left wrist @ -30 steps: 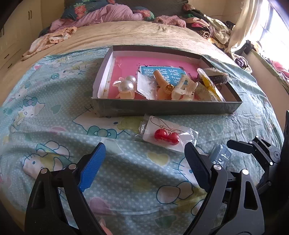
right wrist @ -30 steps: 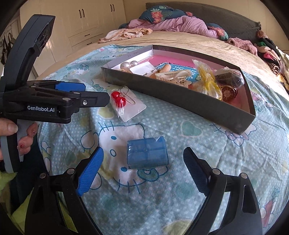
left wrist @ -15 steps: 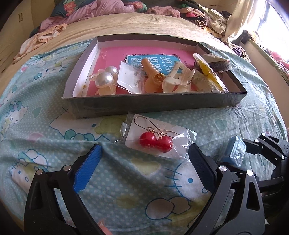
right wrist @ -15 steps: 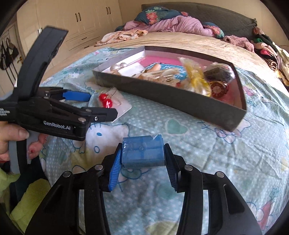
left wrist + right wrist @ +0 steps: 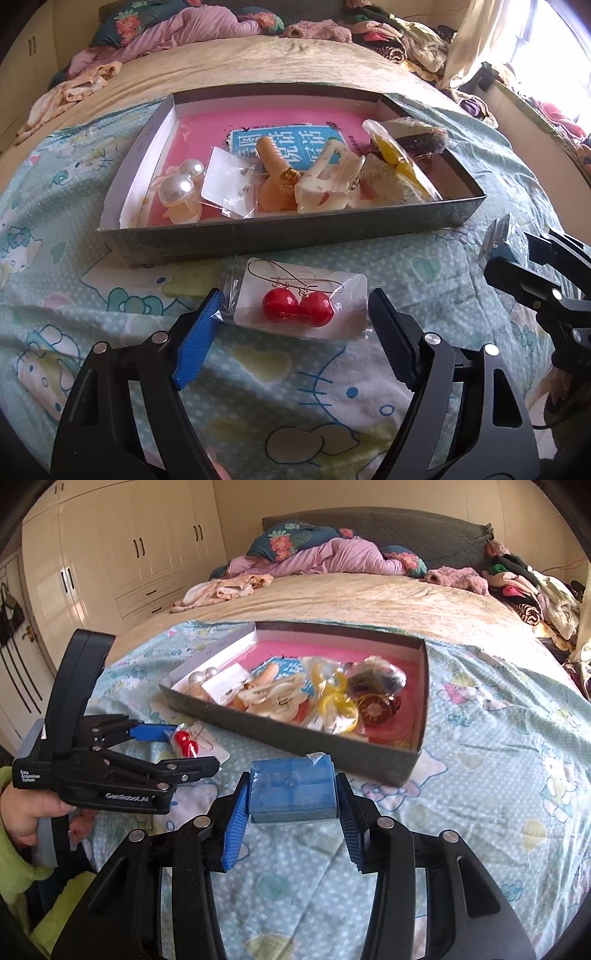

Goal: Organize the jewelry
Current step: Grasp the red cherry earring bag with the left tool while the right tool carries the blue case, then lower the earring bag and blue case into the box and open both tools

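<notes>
Two handheld claws work over a bed spread with a pale blue cartoon-cat sheet, and a shallow grey cardboard tray with a pink floor serves as the landmark. Inside the tray lie a pearl hair clip toward its left end, a clear packet with a white card next to it, a tan hair claw clip and a cream hair claw clip near the middle, and yellow pieces in plastic toward its right end.

Just in front of the tray's near wall, on the sheet, lies a clear packet holding a pair of red ball earrings on gold hooks. The left claw straddles this packet: its jaws have just been closing, the blue pad on one side and the dark pad on the other sit at the packet's two ends, and they stand apart without squeezing it. A hand with a yellow-green sleeve holds this tool's grip.

The right claw is closed on a small blue plastic box, both blue pads pressed against its sides, and the box is held clear of the sheet in front of the tray's right half. Beyond the tray, crumpled pink and floral bedding sits by the headboard
</notes>
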Demonstrator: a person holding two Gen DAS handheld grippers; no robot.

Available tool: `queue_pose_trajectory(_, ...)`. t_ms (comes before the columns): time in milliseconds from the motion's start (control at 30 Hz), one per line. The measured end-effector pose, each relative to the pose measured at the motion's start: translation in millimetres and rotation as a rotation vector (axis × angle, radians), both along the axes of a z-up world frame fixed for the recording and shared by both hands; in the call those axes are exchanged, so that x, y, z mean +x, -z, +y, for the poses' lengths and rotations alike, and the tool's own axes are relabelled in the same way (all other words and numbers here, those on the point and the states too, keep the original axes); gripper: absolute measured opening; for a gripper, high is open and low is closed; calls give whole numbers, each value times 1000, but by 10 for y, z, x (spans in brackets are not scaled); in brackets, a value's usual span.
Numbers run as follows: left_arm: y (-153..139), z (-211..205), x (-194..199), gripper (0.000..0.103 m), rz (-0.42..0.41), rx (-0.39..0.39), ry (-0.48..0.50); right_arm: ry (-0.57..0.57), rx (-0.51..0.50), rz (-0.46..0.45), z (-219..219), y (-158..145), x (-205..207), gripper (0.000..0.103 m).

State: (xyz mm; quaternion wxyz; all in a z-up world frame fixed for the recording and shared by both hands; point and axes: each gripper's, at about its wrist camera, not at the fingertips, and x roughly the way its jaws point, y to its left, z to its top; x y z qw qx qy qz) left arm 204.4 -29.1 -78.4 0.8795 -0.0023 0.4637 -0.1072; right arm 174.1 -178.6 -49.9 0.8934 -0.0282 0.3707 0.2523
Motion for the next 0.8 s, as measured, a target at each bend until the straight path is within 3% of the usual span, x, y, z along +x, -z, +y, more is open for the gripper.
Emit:
queue_pose_trajectory(333,-522,74,33,72,-110,-46,-15,8,11,-62,-57,-220,122,43)
queue_pose_trajectory(800,-639,23,297,72,-144,-36,-29,23,9,-114,-70,-347,355,43)
